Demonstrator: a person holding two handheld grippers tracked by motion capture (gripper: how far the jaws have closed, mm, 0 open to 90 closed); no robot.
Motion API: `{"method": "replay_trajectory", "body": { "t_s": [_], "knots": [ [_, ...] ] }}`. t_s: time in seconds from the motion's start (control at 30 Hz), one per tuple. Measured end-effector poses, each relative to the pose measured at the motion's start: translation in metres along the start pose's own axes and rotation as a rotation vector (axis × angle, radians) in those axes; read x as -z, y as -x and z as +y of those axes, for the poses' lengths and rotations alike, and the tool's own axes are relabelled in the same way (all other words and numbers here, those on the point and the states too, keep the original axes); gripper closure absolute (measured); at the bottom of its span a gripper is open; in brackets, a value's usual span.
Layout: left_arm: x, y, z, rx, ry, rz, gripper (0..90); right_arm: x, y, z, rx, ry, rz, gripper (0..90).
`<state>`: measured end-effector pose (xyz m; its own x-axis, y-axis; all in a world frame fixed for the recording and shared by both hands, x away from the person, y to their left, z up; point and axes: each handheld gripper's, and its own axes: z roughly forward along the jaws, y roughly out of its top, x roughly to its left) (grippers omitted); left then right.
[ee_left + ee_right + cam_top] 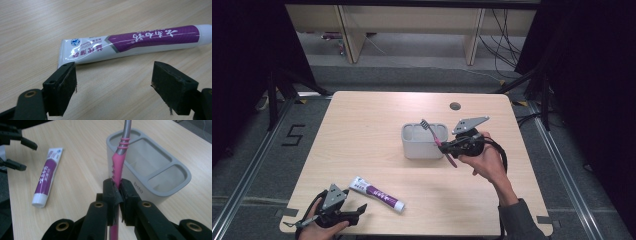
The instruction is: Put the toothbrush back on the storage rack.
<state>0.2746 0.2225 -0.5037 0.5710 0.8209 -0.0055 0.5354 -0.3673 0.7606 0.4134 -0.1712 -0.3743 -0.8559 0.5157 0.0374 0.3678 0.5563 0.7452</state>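
A pink and grey toothbrush (438,141) (119,157) is clamped in my right gripper (446,146) (119,185), which is shut on its pink handle. The brush is tilted, its bristled head over the grey compartmented holder (417,149) (160,192) in mid-table. A white and purple toothpaste tube (377,193) (130,45) (47,176) lies flat near the front edge. My left gripper (355,209) (113,82) stands open just short of the tube's crimped end, with nothing between its jaws. It also appears at the far left of the right gripper view, left gripper (21,153).
The light wooden table (362,130) has a round cable hole (455,106) at the back right. Dark floor and black stands surround the table; cables run on the floor behind it.
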Motion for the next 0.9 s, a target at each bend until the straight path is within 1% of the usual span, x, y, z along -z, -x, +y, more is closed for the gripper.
{"method": "replay_trajectory", "body": {
  "t_s": [0.03, 0.07, 0.13, 0.17, 0.2, 0.23, 0.3, 0.33, 0.37, 0.4, 0.43, 0.47, 0.5, 0.53, 0.57, 0.6, 0.63, 0.67, 0.7, 0.73, 0.77, 0.8, 0.83, 0.87, 0.9],
  "knots": [
    [0.0, 0.0, 0.0, 0.005, 0.002, -0.002, 19.6, 0.001, 0.001, 0.001, -0.004, 0.0, 0.0, 84.0],
    [0.0, 0.0, 0.0, 0.001, -0.001, -0.002, 19.6, 0.001, 0.003, 0.002, -0.004, 0.015, -0.002, 84.0],
    [0.0, -0.001, 0.0, -0.009, -0.004, -0.003, 19.6, 0.002, 0.004, 0.004, -0.025, 0.032, -0.006, 84.0],
    [0.0, -0.001, 0.0, -0.01, -0.006, -0.003, 19.6, 0.003, 0.006, 0.004, -0.029, 0.052, -0.005, 84.0],
    [0.0, 0.0, 0.0, 0.0, 0.0, 0.0, 19.6, 0.004, 0.007, 0.005, -0.039, 0.053, -0.012, 84.0],
    [0.0, 0.0, 0.0, -0.003, -0.005, -0.004, 19.6, 0.004, 0.009, 0.006, -0.029, 0.063, -0.021, 84.0],
    [0.0, -0.001, 0.0, -0.011, -0.004, -0.003, 19.6, 0.005, 0.012, 0.007, -0.049, 0.085, -0.013, 84.0],
    [0.0, -0.001, 0.0, -0.012, -0.006, -0.004, 19.6, 0.006, 0.013, 0.007, -0.066, 0.082, -0.025, 84.0],
    [0.0, 0.0, 0.0, -0.004, -0.003, -0.001, 19.6, 0.006, 0.015, 0.007, -0.065, 0.094, -0.022, 84.0],
    [0.001, 0.0, 0.0, -0.005, -0.005, -0.004, 19.6, 0.005, 0.017, 0.007, -0.065, 0.112, -0.036, 84.0],
    [0.001, 0.0, 0.0, -0.002, -0.001, -0.003, 19.6, 0.006, 0.019, 0.007, -0.072, 0.108, -0.029, 84.0],
    [0.001, -0.001, 0.0, -0.012, -0.003, -0.002, 19.6, 0.006, 0.019, 0.007, -0.081, 0.119, -0.033, 84.0],
    [0.0, -0.001, 0.0, -0.011, -0.004, -0.003, 19.6, 0.007, 0.022, 0.007, -0.069, 0.12, -0.034, 84.0],
    [0.0, -0.001, 0.0, -0.014, -0.007, -0.002, 19.6, 0.007, 0.023, 0.007, -0.087, 0.123, -0.031, 84.1],
    [0.0, 0.0, 0.0, -0.001, 0.0, 0.002, 19.6, 0.007, 0.023, 0.008, -0.102, 0.128, -0.037, 84.1],
    [0.0, 0.0, 0.0, -0.004, -0.003, -0.003, 19.6, 0.008, 0.024, 0.008, -0.108, 0.131, -0.033, 84.1],
    [0.001, -0.001, 0.0, -0.013, -0.005, 0.0, 19.6, 0.008, 0.027, 0.009, -0.096, 0.144, -0.038, 84.1],
    [0.0, -0.001, 0.0, -0.012, -0.004, -0.003, 19.6, 0.009, 0.027, 0.01, -0.107, 0.152, -0.042, 84.0],
    [0.0, -0.001, 0.0, -0.013, -0.005, -0.003, 19.6, 0.009, 0.029, 0.011, -0.107, 0.163, -0.044, 84.1],
    [0.0, 0.0, 0.0, -0.006, -0.004, -0.003, 19.6, 0.01, 0.029, 0.011, -0.125, 0.159, -0.036, 84.1],
    [0.0, 0.0, 0.0, -0.006, -0.004, -0.004, 19.6, 0.01, 0.03, 0.013, -0.119, 0.172, -0.043, 84.1],
    [0.001, -0.001, 0.0, -0.014, -0.004, -0.001, 19.6, 0.01, 0.032, 0.014, -0.109, 0.172, -0.046, 84.0],
    [0.0, 0.0, 0.0, 0.0, 0.006, -0.003, 19.6, 0.01, 0.031, 0.015, -0.132, 0.18, -0.035, 84.1],
    [0.0, -0.001, 0.001, -0.017, -0.006, -0.004, 19.6, 0.011, 0.033, 0.017, -0.116, 0.184, -0.052, 84.0],
    [0.0, -0.001, 0.0, -0.019, -0.008, -0.002, 19.6, 0.01, 0.031, 0.017, -0.143, 0.196, -0.05, 84.1]
  ]
}}
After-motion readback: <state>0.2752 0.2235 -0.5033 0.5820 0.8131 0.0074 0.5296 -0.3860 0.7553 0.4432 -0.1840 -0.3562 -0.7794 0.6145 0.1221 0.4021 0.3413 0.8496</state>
